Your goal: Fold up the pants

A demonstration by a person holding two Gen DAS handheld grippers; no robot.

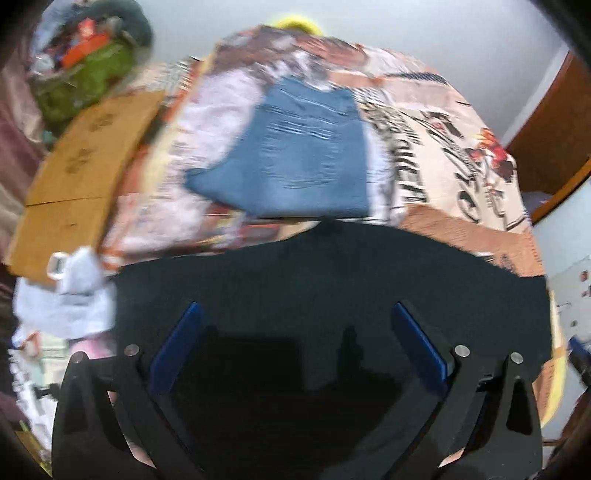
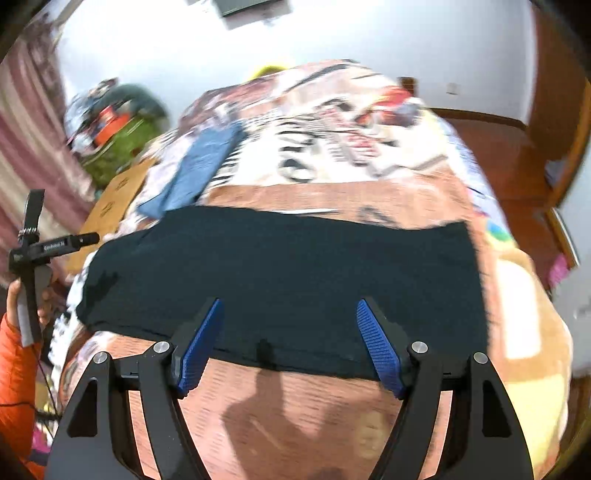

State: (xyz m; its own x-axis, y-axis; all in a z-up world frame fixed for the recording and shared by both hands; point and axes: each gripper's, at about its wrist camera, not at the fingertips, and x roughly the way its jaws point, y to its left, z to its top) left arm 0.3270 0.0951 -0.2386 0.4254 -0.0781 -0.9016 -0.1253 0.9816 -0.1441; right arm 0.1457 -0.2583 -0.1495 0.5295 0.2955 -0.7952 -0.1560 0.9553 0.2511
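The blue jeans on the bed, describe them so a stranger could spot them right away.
On the printed bedspread, look past the flat black pants toward the far end. The blue jeans lie there folded, the only light denim piece on the bed.

A bedroom in a home: a bed point(image 2: 424, 199) under a printed blanket point(image 1: 443, 162) fills both views, with a pink curtain point(image 2: 33, 147) at one side, white walls point(image 2: 332, 33), wooden furniture point(image 2: 554, 110), a cardboard box point(image 1: 74, 162) and a heap of clutter point(image 1: 85, 62) beside the bed.
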